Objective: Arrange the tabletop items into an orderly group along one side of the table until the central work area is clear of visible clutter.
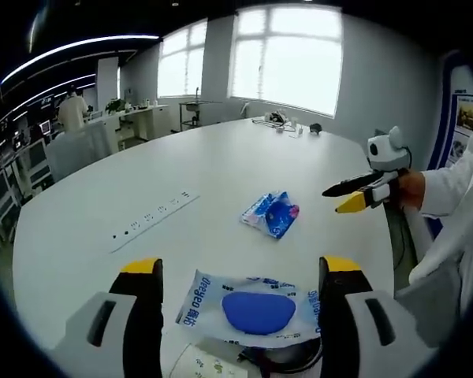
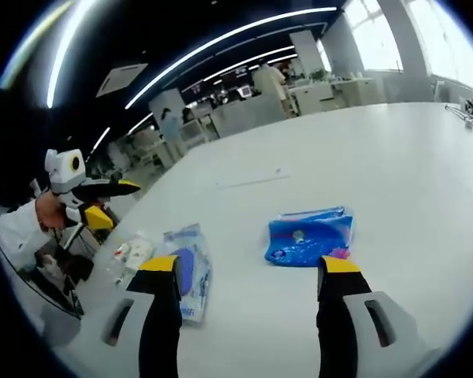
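Note:
My left gripper [image 1: 240, 269] stands open low over the near table edge. Between its jaws lies a clear packet with a blue oval pad [image 1: 256, 309]; the jaws do not touch it. Farther out on the white table [image 1: 221, 157] lies a small blue packet with a pink spot [image 1: 272, 214]. My right gripper [image 1: 337, 200] hovers to that packet's right, held by a hand. In the right gripper view, the right gripper [image 2: 251, 268] is open just short of the blue packet [image 2: 309, 236], with the clear packet [image 2: 188, 268] by its left jaw. The left gripper [image 2: 120, 201] hangs at the far left.
A white packet with red print [image 2: 130, 253] lies beside the clear one, near the table edge. A flush socket strip [image 1: 154, 213] runs across the tabletop. Small items [image 1: 280, 120] sit at the far end under the windows. A person in white [image 1: 71, 110] stands far off.

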Demonstrator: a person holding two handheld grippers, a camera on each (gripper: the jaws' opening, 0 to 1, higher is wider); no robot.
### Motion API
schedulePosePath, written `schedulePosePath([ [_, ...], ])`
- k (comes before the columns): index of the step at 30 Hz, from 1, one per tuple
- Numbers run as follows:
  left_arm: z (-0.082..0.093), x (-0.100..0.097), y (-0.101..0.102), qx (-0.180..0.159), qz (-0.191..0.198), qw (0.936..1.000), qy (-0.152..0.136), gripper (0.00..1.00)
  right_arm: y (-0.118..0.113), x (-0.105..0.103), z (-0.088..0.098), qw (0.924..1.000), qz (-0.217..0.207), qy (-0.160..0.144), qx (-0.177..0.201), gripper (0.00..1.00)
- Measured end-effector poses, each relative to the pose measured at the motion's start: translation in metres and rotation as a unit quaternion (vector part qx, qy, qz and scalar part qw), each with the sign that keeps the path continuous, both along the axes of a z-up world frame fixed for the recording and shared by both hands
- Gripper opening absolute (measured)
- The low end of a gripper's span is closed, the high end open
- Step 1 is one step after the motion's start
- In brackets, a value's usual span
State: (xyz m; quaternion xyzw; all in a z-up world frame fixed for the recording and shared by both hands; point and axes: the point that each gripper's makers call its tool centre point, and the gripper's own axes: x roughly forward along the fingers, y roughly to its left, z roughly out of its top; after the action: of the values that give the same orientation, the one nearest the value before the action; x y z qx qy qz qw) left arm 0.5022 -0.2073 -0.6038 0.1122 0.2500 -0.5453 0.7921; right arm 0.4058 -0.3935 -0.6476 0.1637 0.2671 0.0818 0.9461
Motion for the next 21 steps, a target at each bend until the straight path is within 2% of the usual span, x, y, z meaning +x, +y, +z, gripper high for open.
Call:
schedulePosePath([
  [12,0.004,-0.003,0.024,0.001,0.002,1.0,-0.006,0.81,0.025,-0.014,-0.003,1.0,-0.007,0.004,0.005,0.69],
  [21,0.002,-0.006,0.041,0.006,-0.008,0.9999,-0.003,0.8,0.052,-0.029,-0.013,0.9996,-0.018,0.019,0.008,0.69],
])
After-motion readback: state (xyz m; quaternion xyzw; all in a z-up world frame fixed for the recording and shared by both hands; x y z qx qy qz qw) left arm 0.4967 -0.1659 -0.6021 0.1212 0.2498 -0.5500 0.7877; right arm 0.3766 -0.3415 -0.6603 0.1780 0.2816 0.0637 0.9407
